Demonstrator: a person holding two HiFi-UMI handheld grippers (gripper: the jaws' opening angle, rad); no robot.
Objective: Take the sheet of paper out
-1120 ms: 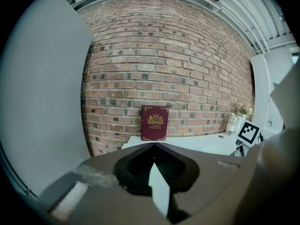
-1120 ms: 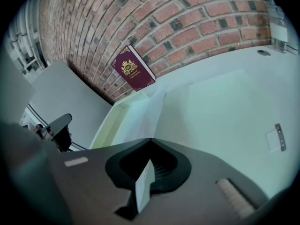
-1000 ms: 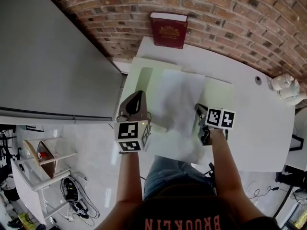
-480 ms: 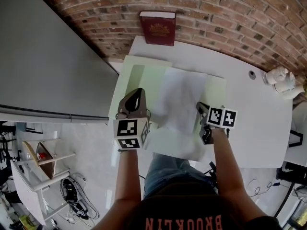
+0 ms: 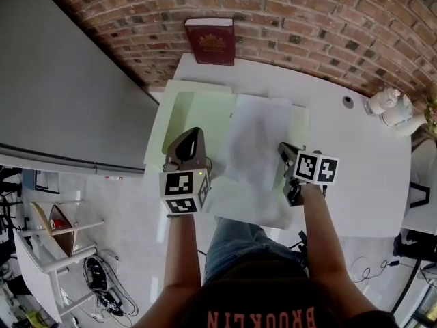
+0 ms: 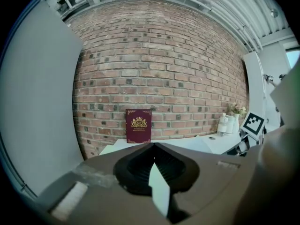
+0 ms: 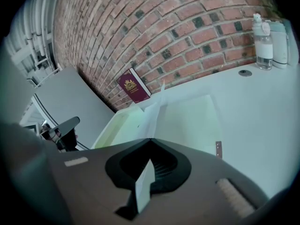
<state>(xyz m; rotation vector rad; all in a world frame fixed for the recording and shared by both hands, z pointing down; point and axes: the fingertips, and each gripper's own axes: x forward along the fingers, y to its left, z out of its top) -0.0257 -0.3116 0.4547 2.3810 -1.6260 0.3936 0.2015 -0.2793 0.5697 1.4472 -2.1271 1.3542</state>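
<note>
Now sheet of paper tight in right claw, folder edge tight in left claw.

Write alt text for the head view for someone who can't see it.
Over a white table, the left hand-held gripper is shut on a green folder, the right hand-held gripper seemingly on the paper lying across it. A red book stands against the brick wall.

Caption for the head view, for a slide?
Left hand-held gripper holds green folder; right hand-held gripper holds white sheet.
</note>
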